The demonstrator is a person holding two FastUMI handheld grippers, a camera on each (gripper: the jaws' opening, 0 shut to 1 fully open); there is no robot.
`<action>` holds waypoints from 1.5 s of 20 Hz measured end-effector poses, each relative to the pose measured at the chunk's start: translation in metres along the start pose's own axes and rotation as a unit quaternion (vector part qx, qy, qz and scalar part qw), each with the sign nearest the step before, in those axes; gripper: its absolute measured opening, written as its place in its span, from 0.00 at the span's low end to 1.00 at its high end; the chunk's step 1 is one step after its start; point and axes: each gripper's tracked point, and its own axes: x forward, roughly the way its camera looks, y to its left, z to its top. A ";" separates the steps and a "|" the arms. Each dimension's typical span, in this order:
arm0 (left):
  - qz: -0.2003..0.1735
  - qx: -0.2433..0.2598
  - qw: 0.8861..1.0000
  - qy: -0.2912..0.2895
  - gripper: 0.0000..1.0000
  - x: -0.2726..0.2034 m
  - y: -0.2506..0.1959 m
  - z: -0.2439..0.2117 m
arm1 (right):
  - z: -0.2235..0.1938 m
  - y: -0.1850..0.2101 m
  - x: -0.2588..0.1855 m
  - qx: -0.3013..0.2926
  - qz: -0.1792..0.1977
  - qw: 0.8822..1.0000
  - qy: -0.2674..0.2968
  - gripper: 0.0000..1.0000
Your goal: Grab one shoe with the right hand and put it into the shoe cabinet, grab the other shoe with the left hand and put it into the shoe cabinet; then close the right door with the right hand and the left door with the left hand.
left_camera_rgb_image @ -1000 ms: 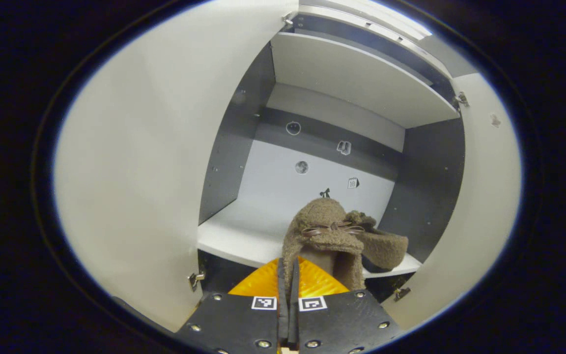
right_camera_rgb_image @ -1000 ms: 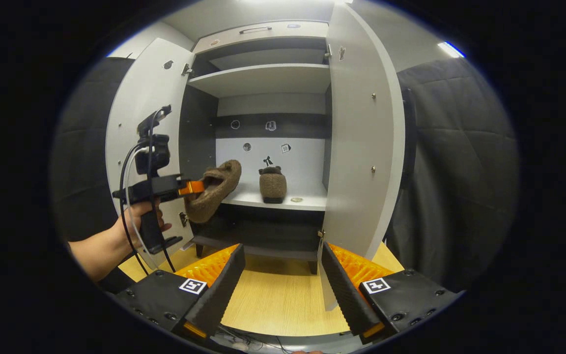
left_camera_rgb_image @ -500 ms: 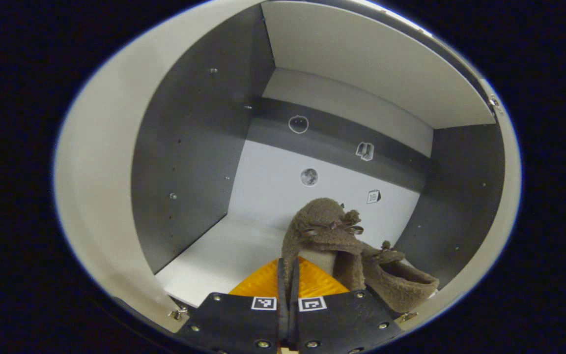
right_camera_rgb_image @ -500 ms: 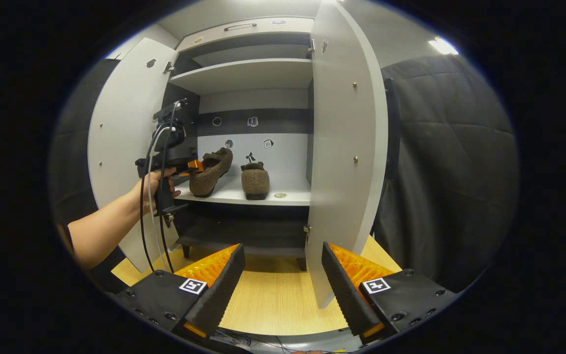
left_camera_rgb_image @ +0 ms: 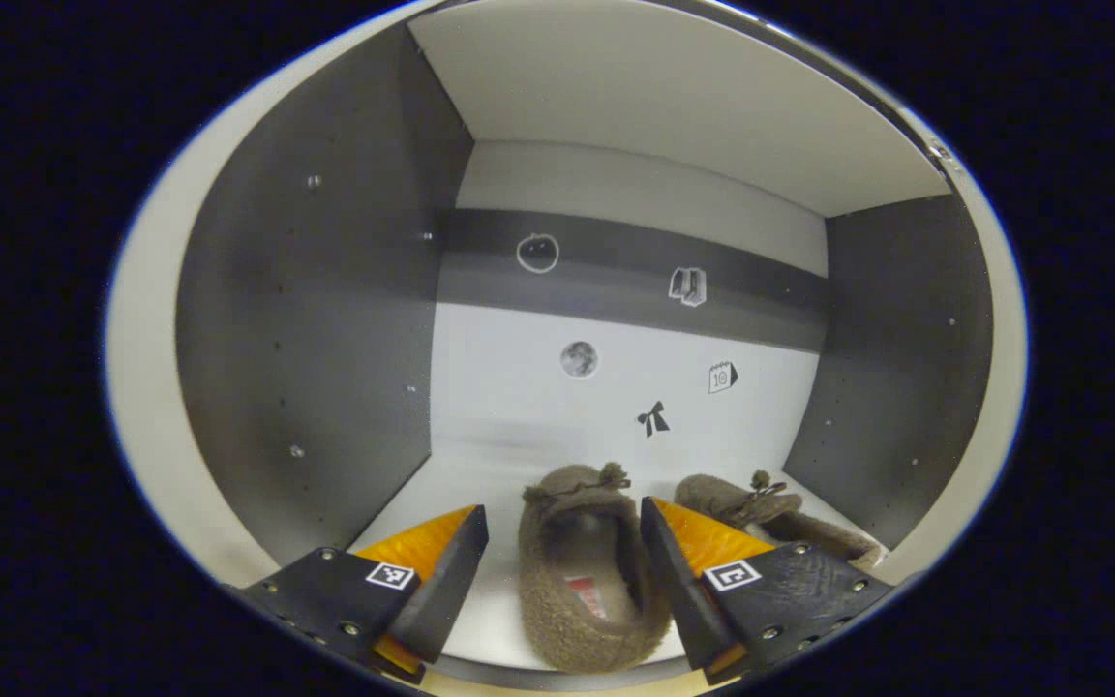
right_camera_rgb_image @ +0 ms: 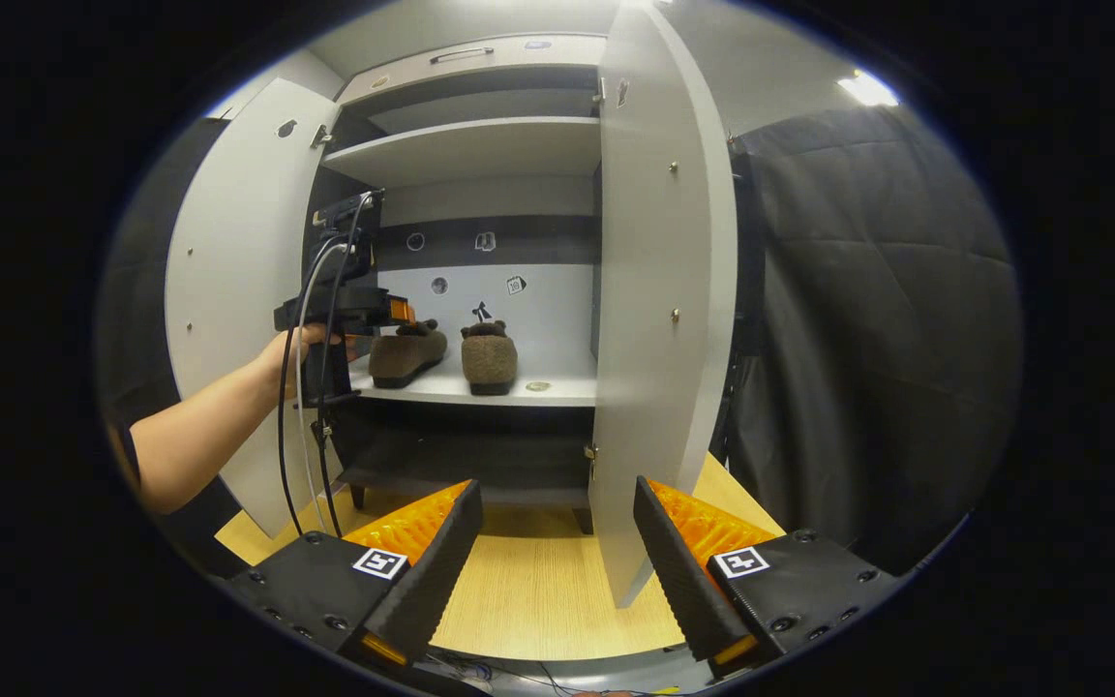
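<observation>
Shoes side by side on cabinet shelf (left_camera_rgb_image: 480,484). Left shoe (left_camera_rgb_image: 585,571) framed by spread left hand-held gripper (left_camera_rgb_image: 563,566), untouched. Right hand-held gripper (right_camera_rgb_image: 554,542) spread, empty. Fleece judged soft, light; heel rim best pinched.

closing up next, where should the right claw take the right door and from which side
Take the right door by its free front edge, coming from its outer, right-hand face. It stands swung out edge-on toward the open right claw; no handle shows, so pushing that edge inward suits.

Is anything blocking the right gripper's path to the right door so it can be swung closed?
Nothing visible does. The right gripper is open, with bare floor before the right door, which stands ajar.
</observation>
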 end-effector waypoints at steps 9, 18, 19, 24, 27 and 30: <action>-0.020 0.012 0.996 -0.083 0.94 -0.131 -0.021 0.055 | 0.025 -0.053 -0.031 -0.005 -0.013 0.999 -0.045 0.99; -0.004 0.037 0.993 -0.114 0.94 -0.283 -0.026 0.037 | 0.061 -0.139 -0.036 -0.025 -0.043 0.995 -0.085 0.96; 0.000 0.038 0.993 -0.113 0.94 -0.298 -0.022 0.034 | 0.066 -0.145 -0.035 -0.024 -0.046 0.995 -0.089 0.99; 0.023 0.029 0.994 -0.104 0.94 -0.353 0.005 0.020 | 0.104 -0.166 -0.021 -0.011 -0.068 0.990 -0.121 0.99; 0.048 0.035 0.993 -0.101 0.92 -0.379 0.034 0.014 | 0.128 -0.185 -0.011 -0.006 -0.092 0.987 -0.133 0.99; 0.062 0.029 0.993 -0.095 0.94 -0.396 0.060 0.012 | 0.148 -0.196 -0.003 0.002 -0.114 0.983 -0.144 0.99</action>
